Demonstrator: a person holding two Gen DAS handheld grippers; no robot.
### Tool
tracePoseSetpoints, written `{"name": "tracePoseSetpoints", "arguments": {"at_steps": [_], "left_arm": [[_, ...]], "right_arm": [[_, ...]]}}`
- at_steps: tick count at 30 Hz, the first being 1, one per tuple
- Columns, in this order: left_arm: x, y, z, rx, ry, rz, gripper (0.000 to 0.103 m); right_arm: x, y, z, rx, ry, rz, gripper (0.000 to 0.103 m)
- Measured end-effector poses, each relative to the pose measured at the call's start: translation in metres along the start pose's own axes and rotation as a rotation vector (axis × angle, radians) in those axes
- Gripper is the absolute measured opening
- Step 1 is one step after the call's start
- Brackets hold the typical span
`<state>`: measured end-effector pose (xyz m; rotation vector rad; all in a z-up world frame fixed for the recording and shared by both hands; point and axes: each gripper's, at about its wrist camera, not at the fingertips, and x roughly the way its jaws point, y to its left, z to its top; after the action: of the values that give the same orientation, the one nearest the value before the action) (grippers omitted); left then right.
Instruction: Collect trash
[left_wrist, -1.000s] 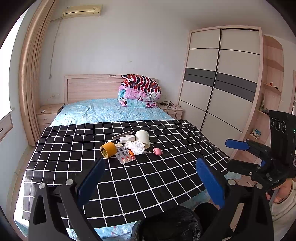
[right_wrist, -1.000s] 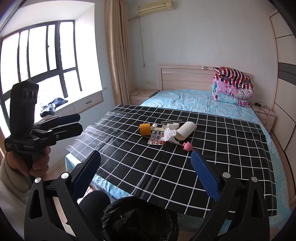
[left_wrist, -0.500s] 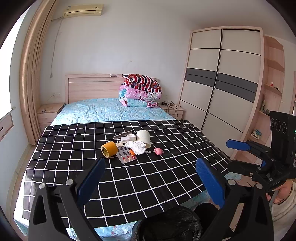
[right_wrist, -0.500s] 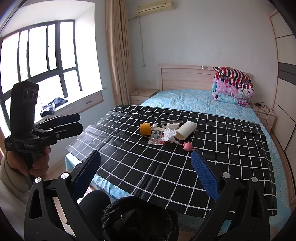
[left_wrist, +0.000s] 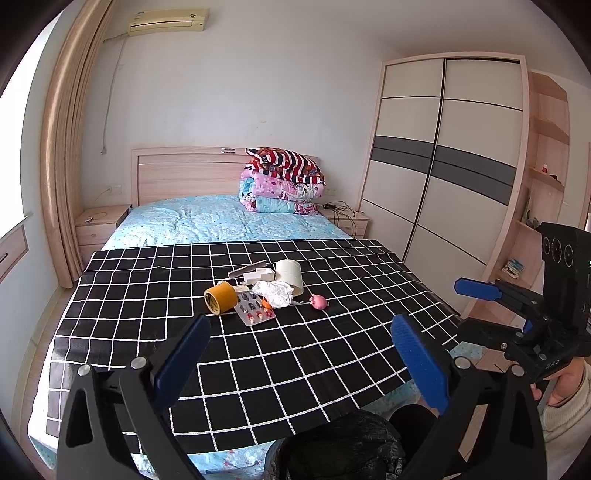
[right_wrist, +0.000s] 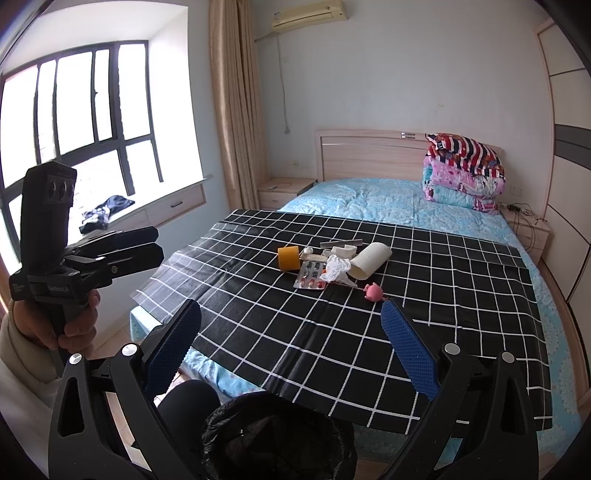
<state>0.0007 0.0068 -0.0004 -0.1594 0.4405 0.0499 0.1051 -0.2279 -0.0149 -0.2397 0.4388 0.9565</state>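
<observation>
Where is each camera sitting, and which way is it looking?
Left wrist: sits on the left gripper, looks along its open blue fingers over the checked cloth; the right gripper and a hand show at right.
Right wrist: sits on the right gripper, looks the same way, from further right; the left gripper and a hand show at left.
Both share: the yellow tape roll, pill blister, crumpled tissue, black-bagged bin.

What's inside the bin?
The bin, lined with a black bag, shows only dark folds at its mouth; no trash is visible. Its bottom is hidden by the rim and gripper frame.
</observation>
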Motion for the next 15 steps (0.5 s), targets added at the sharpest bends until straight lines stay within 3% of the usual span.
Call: {"name": "tracePoseSetpoints", "arguments": {"at_steps": [15], "left_arm": [[0.029,0.022,0.002,-0.022,0.046,0.029,0.095]], "right_arm": [[0.023,-0.015,0.006,-0.015,0.028,-0.027,0.099]]}}
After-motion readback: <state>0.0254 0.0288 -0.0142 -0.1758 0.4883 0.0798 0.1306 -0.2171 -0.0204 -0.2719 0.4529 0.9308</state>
